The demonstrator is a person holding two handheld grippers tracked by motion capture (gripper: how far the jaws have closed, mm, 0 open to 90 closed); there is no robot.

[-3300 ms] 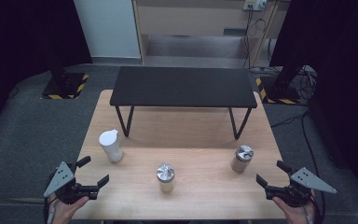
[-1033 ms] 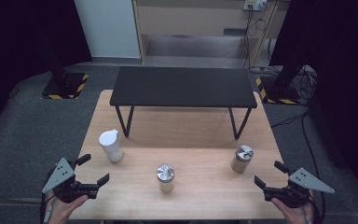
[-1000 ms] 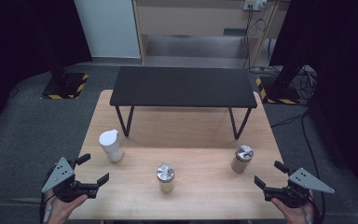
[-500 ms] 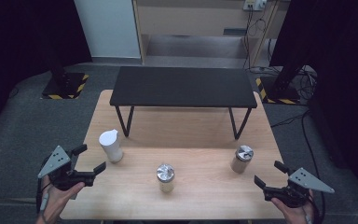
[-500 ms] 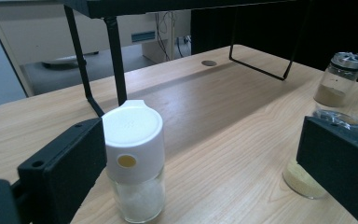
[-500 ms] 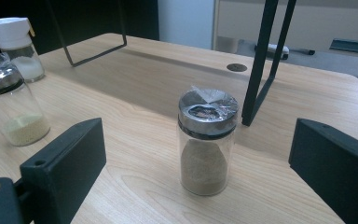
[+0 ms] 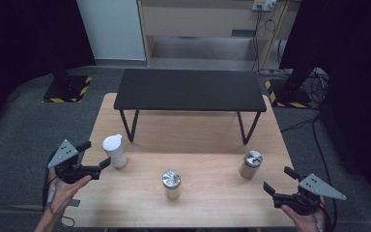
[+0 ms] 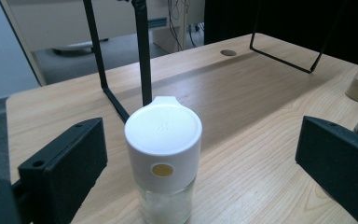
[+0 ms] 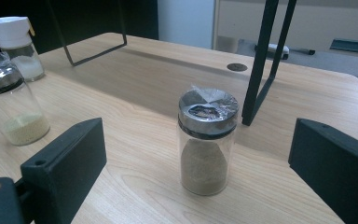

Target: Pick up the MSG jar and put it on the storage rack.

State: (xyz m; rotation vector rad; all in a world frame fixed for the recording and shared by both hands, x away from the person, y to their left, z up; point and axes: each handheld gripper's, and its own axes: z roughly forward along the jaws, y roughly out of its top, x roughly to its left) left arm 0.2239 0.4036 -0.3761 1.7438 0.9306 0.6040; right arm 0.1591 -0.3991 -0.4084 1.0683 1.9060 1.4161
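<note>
Jaws spread wide on my left gripper [image 7: 92,158], white-capped jar [image 7: 115,151] standing between them on table [image 7: 212,140]. Right gripper [image 7: 281,185] also gaping, near the steel-lidded jar [image 7: 250,165]. Closing off-centre could tip the white-capped jar.

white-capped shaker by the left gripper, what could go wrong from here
The white-capped shaker is tall and narrow, and the open left gripper is close beside it without holding it; a nudge from one jaw before the other could tip it. Its cap overhangs the glass body, so a grasp on the cap alone might slip or pop it loose. The right gripper, also open, faces the metal-lidded jar with loose film on top, a poor place to grip.
</note>
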